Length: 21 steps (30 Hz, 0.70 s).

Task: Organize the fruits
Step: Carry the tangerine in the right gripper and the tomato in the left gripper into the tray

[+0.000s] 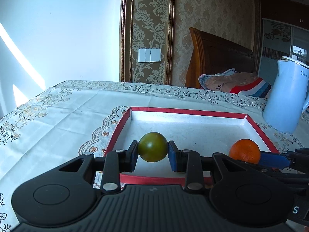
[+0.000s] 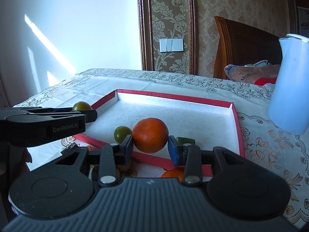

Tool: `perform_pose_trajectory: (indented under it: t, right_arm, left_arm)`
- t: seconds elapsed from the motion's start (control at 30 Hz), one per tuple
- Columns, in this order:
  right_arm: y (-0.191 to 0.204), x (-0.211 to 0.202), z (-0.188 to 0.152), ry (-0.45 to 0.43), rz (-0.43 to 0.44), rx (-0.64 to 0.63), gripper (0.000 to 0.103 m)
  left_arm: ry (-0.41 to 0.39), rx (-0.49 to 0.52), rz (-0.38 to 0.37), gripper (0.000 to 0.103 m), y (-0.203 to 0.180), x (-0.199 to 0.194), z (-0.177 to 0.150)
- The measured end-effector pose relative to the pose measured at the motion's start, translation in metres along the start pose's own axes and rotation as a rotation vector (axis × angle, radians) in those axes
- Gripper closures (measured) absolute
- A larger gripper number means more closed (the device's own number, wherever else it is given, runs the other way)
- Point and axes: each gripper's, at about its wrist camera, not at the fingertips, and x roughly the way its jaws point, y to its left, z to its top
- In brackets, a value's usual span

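A patterned gold wallpaper wall (image 1: 212, 29) with a white switch plate (image 1: 149, 55) backs the room, a pale plain wall (image 1: 58, 29) to its left, and a wooden headboard (image 1: 218, 58) with folded bedding (image 1: 231, 83) stands at the far right. The surface wears a cream lace-printed cloth (image 1: 63, 108). At its far right a white kettle (image 1: 285, 96) stands upright, just beside the tray's far right corner. A shallow red-edged tray (image 2: 173, 96) with a white floor lies in the middle. Over its near left part the left tool (image 1: 153, 149) is clenched on a green tomato (image 1: 153, 149), held clear of the tray floor. To its right the right tool (image 2: 150, 144) grips an orange (image 2: 150, 135) above the tray's near edge. On the tray floor behind that orange lie a second green tomato (image 2: 122, 134) to the left and a small green piece (image 2: 185, 140) to the right, what it is I cannot tell. Nearer, below the right tool, part of another orange fruit (image 2: 172, 174) shows on the cloth outside the tray.
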Motion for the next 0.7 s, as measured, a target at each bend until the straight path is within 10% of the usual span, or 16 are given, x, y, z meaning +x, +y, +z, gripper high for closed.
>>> perform_pose_trajectory:
  t: [0.7]
  right_arm:
    - [-0.002, 0.053, -0.002, 0.080, -0.022, 0.001, 0.066]
  left_arm:
    - [0.109, 0.021, 0.042, 0.071, 0.000, 0.055, -0.009]
